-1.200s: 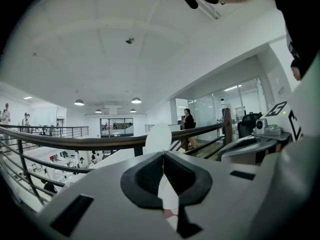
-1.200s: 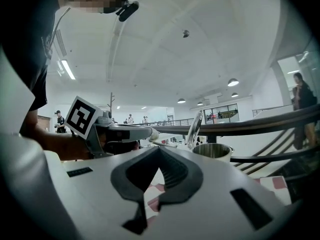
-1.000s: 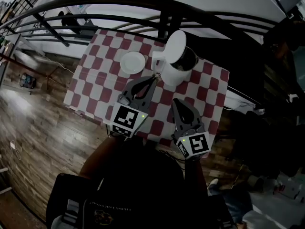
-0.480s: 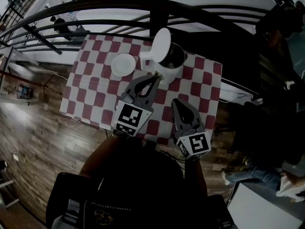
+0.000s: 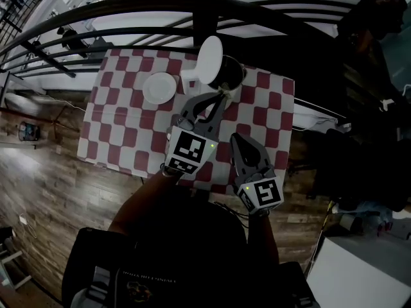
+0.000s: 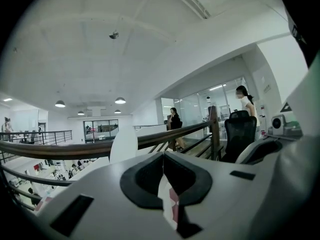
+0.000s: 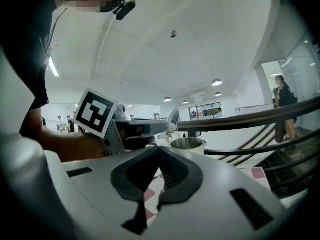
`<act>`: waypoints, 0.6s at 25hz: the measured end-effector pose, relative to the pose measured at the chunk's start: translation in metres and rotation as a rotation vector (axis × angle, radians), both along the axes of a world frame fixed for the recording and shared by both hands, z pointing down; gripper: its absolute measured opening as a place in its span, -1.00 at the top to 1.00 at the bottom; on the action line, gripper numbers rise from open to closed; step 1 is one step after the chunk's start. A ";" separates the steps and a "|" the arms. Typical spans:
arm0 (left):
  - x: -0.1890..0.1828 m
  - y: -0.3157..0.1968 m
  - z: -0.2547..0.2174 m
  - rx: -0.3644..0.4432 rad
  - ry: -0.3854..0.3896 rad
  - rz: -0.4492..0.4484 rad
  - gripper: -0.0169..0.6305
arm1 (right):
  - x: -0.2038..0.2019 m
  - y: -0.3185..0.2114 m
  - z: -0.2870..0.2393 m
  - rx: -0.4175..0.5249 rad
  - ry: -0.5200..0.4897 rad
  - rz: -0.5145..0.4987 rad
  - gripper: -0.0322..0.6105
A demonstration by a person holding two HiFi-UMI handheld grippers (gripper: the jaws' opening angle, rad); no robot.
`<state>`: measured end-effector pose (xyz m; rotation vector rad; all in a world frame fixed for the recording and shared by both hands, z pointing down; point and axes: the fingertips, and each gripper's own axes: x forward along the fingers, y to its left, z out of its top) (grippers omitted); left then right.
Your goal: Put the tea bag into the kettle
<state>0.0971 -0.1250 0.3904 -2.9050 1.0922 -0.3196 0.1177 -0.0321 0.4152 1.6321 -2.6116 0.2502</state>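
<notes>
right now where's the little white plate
In the head view, the white plate sits on the checked tablecloth, just left of the open kettle, near the far edge.

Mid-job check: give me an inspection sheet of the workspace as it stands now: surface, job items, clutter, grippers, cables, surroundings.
surface: small table under a red-and-white checked cloth.
job's things: white kettle, lid tipped up, mouth open; tea bag, a small pale thing at the left gripper's tips by the kettle's near rim, not yet inside.
clutter: one small white dish left of the kettle.
grippers: left gripper shut, apparently on the tea bag; right gripper shut, empty, over the near part of the cloth.
cables: nothing seen on the cloth.
surroundings: dark railing behind the table; wood floor; people beyond the rail.
</notes>
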 end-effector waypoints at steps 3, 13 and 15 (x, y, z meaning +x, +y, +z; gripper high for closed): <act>0.005 -0.013 0.001 0.012 -0.016 -0.015 0.93 | -0.003 -0.002 0.003 -0.008 0.009 -0.006 0.87; 0.024 -0.038 0.027 0.015 -0.095 -0.040 0.94 | -0.016 -0.008 0.004 -0.021 0.024 -0.021 0.87; 0.027 -0.040 0.035 0.010 -0.106 -0.046 0.94 | -0.015 -0.008 0.006 -0.024 0.023 -0.018 0.87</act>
